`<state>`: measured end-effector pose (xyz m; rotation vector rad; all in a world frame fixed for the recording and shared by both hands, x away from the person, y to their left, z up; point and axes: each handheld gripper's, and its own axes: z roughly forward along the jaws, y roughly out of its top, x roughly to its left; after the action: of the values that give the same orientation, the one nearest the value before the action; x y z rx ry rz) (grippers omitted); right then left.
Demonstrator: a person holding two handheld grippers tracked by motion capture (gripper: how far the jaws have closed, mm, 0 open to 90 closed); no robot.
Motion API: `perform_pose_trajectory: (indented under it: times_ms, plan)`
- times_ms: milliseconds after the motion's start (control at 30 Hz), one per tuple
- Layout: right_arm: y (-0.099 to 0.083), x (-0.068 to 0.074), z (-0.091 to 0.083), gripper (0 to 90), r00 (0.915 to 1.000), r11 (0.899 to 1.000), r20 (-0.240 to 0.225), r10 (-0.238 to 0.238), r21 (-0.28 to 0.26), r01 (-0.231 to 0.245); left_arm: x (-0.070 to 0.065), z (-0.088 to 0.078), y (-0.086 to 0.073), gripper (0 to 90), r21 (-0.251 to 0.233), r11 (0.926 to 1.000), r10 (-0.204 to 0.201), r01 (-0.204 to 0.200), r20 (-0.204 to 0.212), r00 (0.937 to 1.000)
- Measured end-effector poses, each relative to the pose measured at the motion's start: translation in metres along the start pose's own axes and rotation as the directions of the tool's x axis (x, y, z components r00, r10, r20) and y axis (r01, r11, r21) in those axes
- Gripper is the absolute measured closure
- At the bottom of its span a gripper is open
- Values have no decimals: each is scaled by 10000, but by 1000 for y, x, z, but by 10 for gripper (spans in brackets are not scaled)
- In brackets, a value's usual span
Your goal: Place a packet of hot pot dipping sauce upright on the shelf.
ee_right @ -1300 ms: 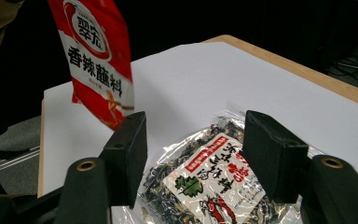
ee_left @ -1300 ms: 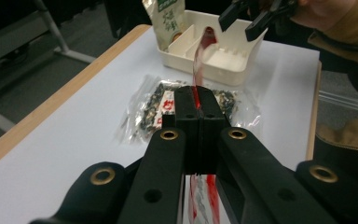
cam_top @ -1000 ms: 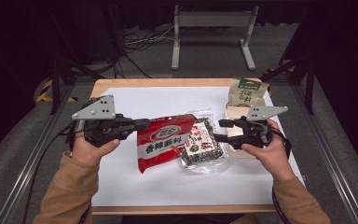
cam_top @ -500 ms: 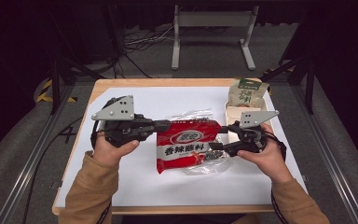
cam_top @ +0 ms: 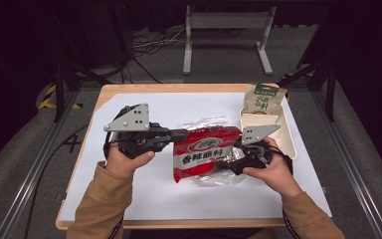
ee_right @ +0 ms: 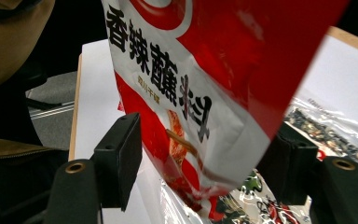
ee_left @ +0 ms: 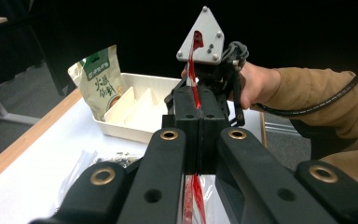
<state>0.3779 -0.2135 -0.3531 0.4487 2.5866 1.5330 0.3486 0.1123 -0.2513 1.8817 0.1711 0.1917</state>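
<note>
My left gripper is shut on the left edge of a red seasoning packet and holds it up above the table. In the left gripper view the packet is edge-on between the closed jaws. My right gripper is at the packet's lower right corner. Its jaws have just been opening. In the right gripper view the packet hangs between the pads with a gap on both sides. A clear packet of dark pieces lies under it on the white mat.
A cream divided tray stands at the right of the mat, with a tan and green pouch leaning at its far end. Wooden table edges frame the mat. A metal stand is on the floor beyond.
The left gripper has carried the red packet to the right, over the clear packet. The right gripper has shifted left and down to the packet's lower corner.
</note>
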Motion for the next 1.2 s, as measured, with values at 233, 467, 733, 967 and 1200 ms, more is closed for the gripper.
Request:
perform_pose_trajectory:
  times_ms: [233, 467, 733, 967, 1200]
  plan:
    - [-6, -3, 11, 491, 9977, 9998, -671, 80, -201, -93, -1, -1, 0, 900, -78, 10000, 48, -48, -3, 10000]
    - [-6, -5, 11, 783, 9913, 9981, -1212, -520, -383, 477, 0, -5, -1, 900, -169, 9999, -37, 35, -87, 10000]
    - [0, -6, 8, 824, 9897, 9981, -1302, -601, -194, 581, 4, -8, -3, 897, -184, 9993, -341, 334, -377, 9987]
    - [5, -11, -5, 834, 9929, 9989, -1092, -462, -33, 462, 7, -10, -6, 730, -156, 9995, -301, 289, -800, 9963]
    - [13, -21, -23, 836, 9970, 9984, -620, -475, 277, 492, 11, -12, -11, 507, -192, 9988, -480, 458, -1354, 9896]
